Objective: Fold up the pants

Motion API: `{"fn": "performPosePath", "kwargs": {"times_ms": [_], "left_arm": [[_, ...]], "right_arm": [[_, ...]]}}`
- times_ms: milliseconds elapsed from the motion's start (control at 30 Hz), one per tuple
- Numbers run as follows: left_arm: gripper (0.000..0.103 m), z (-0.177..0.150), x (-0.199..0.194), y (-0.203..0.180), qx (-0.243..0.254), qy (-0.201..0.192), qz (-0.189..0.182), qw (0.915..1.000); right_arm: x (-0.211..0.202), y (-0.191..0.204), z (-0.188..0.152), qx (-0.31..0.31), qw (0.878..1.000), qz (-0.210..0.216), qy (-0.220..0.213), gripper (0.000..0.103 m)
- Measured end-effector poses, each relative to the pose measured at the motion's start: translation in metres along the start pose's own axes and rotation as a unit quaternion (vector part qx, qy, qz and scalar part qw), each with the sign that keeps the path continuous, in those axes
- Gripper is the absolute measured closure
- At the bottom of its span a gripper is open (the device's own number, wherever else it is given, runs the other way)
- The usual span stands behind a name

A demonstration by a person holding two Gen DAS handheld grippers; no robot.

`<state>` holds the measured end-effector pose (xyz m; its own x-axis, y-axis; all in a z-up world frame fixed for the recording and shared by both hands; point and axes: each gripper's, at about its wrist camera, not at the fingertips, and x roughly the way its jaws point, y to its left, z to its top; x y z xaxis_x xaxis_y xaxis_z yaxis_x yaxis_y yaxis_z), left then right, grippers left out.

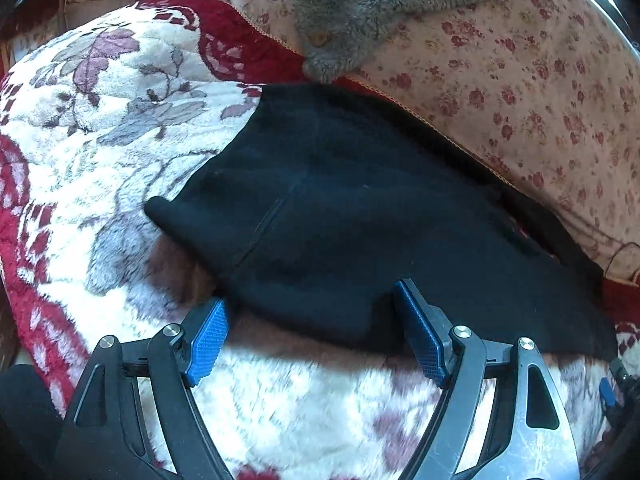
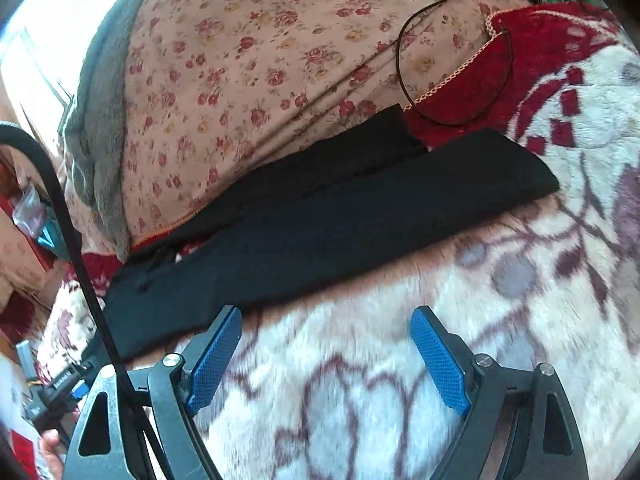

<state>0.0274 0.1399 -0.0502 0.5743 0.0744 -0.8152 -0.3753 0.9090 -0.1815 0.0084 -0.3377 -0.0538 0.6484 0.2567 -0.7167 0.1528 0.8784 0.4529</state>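
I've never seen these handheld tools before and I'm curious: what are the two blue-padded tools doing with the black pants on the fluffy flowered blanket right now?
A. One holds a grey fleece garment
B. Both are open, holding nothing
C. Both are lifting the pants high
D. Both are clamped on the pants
B: the left tool and the right tool both have their pads spread apart, with the black pants lying flat on the fluffy flowered blanket.
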Motion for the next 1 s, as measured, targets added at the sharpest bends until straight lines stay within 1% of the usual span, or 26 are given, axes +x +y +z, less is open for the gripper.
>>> {"fn": "performPosePath", "kwargs": {"times_ms": [133,200,233,300,333,367,400,433,467,500,533,600,700,767,1000], "left_arm": [[0.020,0.014,0.009,-0.005,-0.017,0.003,-0.006,0.9998],[0.020,0.020,0.014,-0.007,-0.020,0.008,-0.008,0.9997],[0.020,0.023,0.016,-0.008,-0.021,0.010,-0.013,0.9997],[0.020,0.030,0.019,-0.009,-0.022,0.017,-0.020,0.9994],[0.021,0.033,0.020,-0.008,-0.023,0.019,-0.026,0.9992],[0.034,0.036,0.020,-0.008,-0.026,0.019,-0.038,0.9988],[0.050,0.038,0.021,-0.007,-0.029,0.023,-0.045,0.9983],[0.055,0.041,0.023,-0.005,-0.032,0.030,-0.048,0.9979],[0.066,0.043,0.025,-0.002,-0.037,0.034,-0.053,0.9973],[0.079,0.044,0.026,-0.001,-0.038,0.036,-0.060,0.9968],[0.081,0.045,0.027,0.000,-0.032,0.039,-0.064,0.9967],[0.089,0.045,0.025,-0.003,-0.021,0.041,-0.064,0.9969],[0.092,0.047,0.013,-0.009,0.003,0.030,-0.060,0.9978],[0.092,0.049,0.005,-0.008,0.013,0.026,-0.067,0.9973],[0.093,0.056,-0.009,0.013,0.012,0.042,-0.081,0.9957]], "right_arm": [[0.013,-0.013,0.019,0.023,0.999,0.024,-0.011,0.018],[0.020,-0.020,0.029,0.039,0.999,0.033,-0.014,0.024],[0.024,-0.024,0.034,0.049,0.998,0.036,-0.013,0.029],[0.028,-0.032,0.041,0.070,0.996,0.046,-0.018,0.037],[0.029,-0.036,0.044,0.080,0.995,0.050,-0.021,0.049],[0.030,-0.040,0.047,0.089,0.995,0.046,-0.023,0.066],[0.032,-0.045,0.049,0.097,0.994,0.043,-0.023,0.073],[0.033,-0.051,0.049,0.110,0.993,0.042,-0.023,0.085],[0.034,-0.058,0.049,0.129,0.990,0.047,-0.026,0.091],[0.034,-0.064,0.049,0.143,0.988,0.056,-0.028,0.093],[0.034,-0.067,0.048,0.149,0.987,0.061,-0.029,0.094],[0.031,-0.062,0.047,0.138,0.988,0.055,-0.035,0.096],[0.022,-0.048,0.047,0.103,0.993,0.040,-0.041,0.098],[0.014,-0.041,0.047,0.084,0.995,0.035,-0.045,0.098],[-0.017,-0.031,0.032,0.074,0.995,0.051,-0.044,0.098]]}}
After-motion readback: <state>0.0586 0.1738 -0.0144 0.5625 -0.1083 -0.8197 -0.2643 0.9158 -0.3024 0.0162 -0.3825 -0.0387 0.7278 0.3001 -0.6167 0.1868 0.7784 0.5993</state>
